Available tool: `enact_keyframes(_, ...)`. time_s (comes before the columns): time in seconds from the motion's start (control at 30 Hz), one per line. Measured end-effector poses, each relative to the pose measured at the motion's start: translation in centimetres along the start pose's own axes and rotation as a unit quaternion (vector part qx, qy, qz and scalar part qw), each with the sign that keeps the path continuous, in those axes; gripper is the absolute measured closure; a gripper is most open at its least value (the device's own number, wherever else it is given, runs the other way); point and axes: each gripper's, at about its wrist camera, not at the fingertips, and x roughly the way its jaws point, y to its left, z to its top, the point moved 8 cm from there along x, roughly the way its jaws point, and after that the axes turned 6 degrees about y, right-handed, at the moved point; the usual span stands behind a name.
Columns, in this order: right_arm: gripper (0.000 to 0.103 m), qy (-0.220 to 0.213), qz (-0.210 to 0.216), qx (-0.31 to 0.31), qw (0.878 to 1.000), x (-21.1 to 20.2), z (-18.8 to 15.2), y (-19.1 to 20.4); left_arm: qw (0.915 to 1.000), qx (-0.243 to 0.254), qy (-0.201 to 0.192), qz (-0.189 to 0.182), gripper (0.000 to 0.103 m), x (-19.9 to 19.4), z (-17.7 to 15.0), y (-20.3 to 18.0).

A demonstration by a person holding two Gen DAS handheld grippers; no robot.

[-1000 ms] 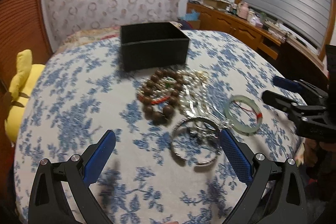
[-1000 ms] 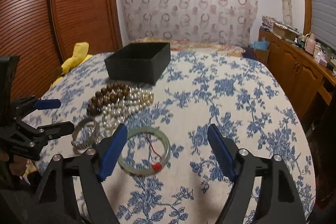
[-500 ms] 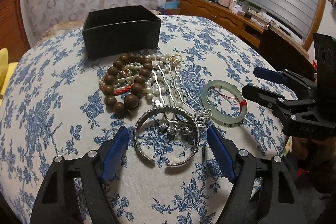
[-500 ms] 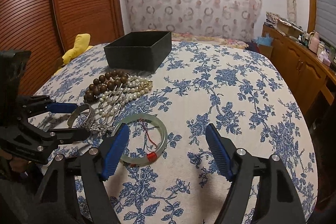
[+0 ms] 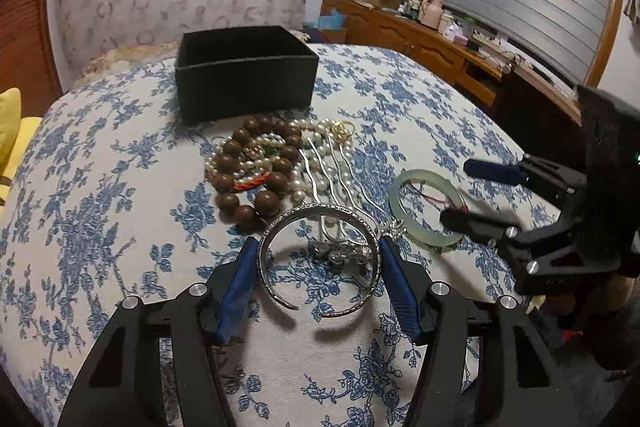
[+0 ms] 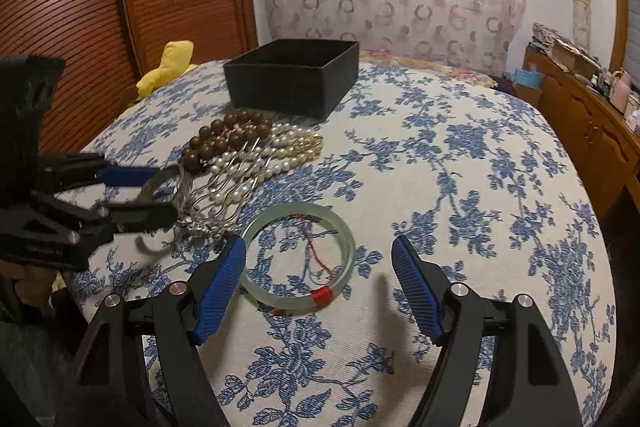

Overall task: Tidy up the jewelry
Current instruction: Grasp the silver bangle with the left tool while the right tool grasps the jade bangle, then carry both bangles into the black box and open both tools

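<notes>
Left gripper [image 5: 318,247] straddles silver cuff [image 5: 318,259], its gap facing the camera.

Over the last second the left gripper [image 5: 318,253] has moved forward across the floral tablecloth [image 5: 100,211] toward the jewelry and narrowed its jaws. A second ago its blue fingers [image 5: 240,287] were spread wide, with the open silver cuff bangle [image 5: 318,259] lying ahead near the right finger. Now the fingers sit on either side of the bangle, touching or nearly touching its left and right edges.

The right gripper [image 6: 318,281] has eased slightly forward and left. The jade bangle [image 6: 299,259] now lies more between its wide-open fingers, with the left finger [image 6: 220,287] at the bangle's near-left rim.
</notes>
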Motion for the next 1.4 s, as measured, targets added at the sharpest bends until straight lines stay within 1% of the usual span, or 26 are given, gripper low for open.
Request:
enact_keyframes(0.2, 0.019, 0.017, -0.002, -0.020, 1.000, 1.0, -0.1, 0.9, 0.9997, -0.015, -0.017, 0.002, 0.045, -1.0, 0.5, 0.9)
enact_keyframes(0.43, 0.019, 0.032, -0.016, -0.042, 0.998, 1.8, -0.2, 1.3, 0.9994, -0.026, -0.021, 0.007, 0.045, -1.2, 0.8, 1.7)
enact_keyframes(0.47, 0.022, 0.032, -0.011, -0.044, 0.998, 1.8, -0.2, 1.4, 0.9994, -0.026, -0.022, 0.008, 0.045, -1.3, 0.8, 1.8)
enact_keyframes(0.5, 0.029, 0.032, -0.007, -0.045, 0.998, 1.8, -0.2, 1.5, 0.9994, -0.027, -0.022, 0.009, 0.045, -1.3, 0.9, 1.9)
enact_keyframes(0.67, 0.029, 0.030, -0.014, -0.053, 0.998, 1.6, -0.1, 1.3, 0.9991, -0.026, -0.029, 0.015, 0.045, -1.6, 1.6, 2.3)
enact_keyframes(0.73, 0.029, 0.022, -0.019, -0.049, 0.998, 1.2, 0.3, 0.7, 0.9990, -0.025, -0.031, 0.018, 0.045, -1.6, 2.1, 2.6)
enact_keyframes(1.03, 0.029, -0.015, -0.022, -0.053, 0.998, 0.3, 4.6, -0.8, 0.9979, -0.027, -0.046, 0.037, 0.045, -1.6, 5.1, 4.5)
enact_keyframes(1.4, 0.029, -0.049, -0.003, -0.053, 0.997, 1.9, 11.5, -1.5, 0.9962, -0.025, -0.059, 0.060, 0.045, -0.9, 8.9, 6.6)
